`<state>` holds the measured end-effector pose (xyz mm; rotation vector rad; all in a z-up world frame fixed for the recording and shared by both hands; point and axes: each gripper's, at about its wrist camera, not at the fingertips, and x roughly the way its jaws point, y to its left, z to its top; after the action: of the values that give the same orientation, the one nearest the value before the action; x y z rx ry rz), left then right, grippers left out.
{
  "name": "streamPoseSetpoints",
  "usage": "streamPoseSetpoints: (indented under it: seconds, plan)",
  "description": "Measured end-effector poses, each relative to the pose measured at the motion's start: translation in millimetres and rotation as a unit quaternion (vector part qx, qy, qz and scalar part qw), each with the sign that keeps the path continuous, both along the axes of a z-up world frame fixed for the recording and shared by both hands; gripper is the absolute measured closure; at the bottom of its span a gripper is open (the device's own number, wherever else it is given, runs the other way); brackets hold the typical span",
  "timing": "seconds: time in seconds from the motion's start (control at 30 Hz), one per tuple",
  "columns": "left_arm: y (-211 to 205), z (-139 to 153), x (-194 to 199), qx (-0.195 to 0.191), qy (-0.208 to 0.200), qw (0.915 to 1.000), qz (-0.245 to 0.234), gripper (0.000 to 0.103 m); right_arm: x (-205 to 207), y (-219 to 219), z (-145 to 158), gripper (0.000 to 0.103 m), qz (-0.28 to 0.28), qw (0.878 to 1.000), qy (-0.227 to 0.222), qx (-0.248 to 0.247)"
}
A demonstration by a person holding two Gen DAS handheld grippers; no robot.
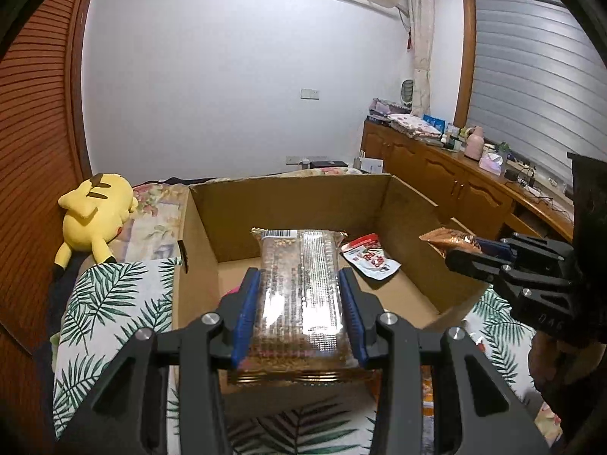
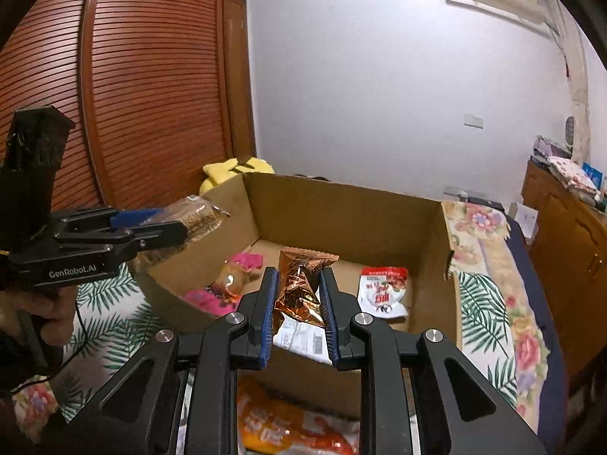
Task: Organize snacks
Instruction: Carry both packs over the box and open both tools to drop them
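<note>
An open cardboard box [image 1: 288, 197] [image 2: 341, 208] stands on the bed. My left gripper [image 1: 299, 280] is shut on a clear-wrapped brown snack bar pack [image 1: 299, 295] and holds it over the box's near edge; that pack also shows in the right wrist view [image 2: 197, 216]. My right gripper [image 2: 297, 280] is shut on a crinkled copper-orange snack packet [image 2: 299, 284] above the box's front wall; the packet also shows in the left wrist view [image 1: 451, 239]. Inside the box lie a red-and-white pouch [image 1: 373, 259] [image 2: 383, 290] and pink-wrapped snacks [image 2: 231, 280].
An orange snack bag [image 2: 288, 428] lies on the leaf-print bedspread [image 1: 110, 295] in front of the box. A yellow plush toy [image 1: 95, 216] lies at the left by the slatted wooden doors [image 2: 144, 76]. A cluttered wooden cabinet [image 1: 455, 174] runs along the right.
</note>
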<state>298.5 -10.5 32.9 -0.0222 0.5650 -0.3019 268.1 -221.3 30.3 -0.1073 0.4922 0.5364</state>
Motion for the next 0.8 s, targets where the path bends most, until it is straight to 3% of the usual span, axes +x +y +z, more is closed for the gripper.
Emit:
streamPoseSetpoints:
  seconds: [0.33, 0.6, 0.8]
  plan:
    - [-7.2, -9.0, 34.9, 0.045, 0.044, 0.9979, -0.018, 0.063, 34.9, 22.5, -6.2, 0.083, 0.027, 0.999, 0.016, -0.028]
    - [-11.0, -25.0, 57.1, 0.083, 0.097, 0.9916, -0.021, 0.063, 56.7, 32.4, -24.0, 0.083, 0.036, 0.996, 0.070, -0.044]
    - [-16.7, -26.5, 58.2, 0.098, 0.103, 0.9897, -0.017, 0.062, 59.9, 35.2, -24.4, 0.082, 0.038, 0.994, 0.083, -0.053]
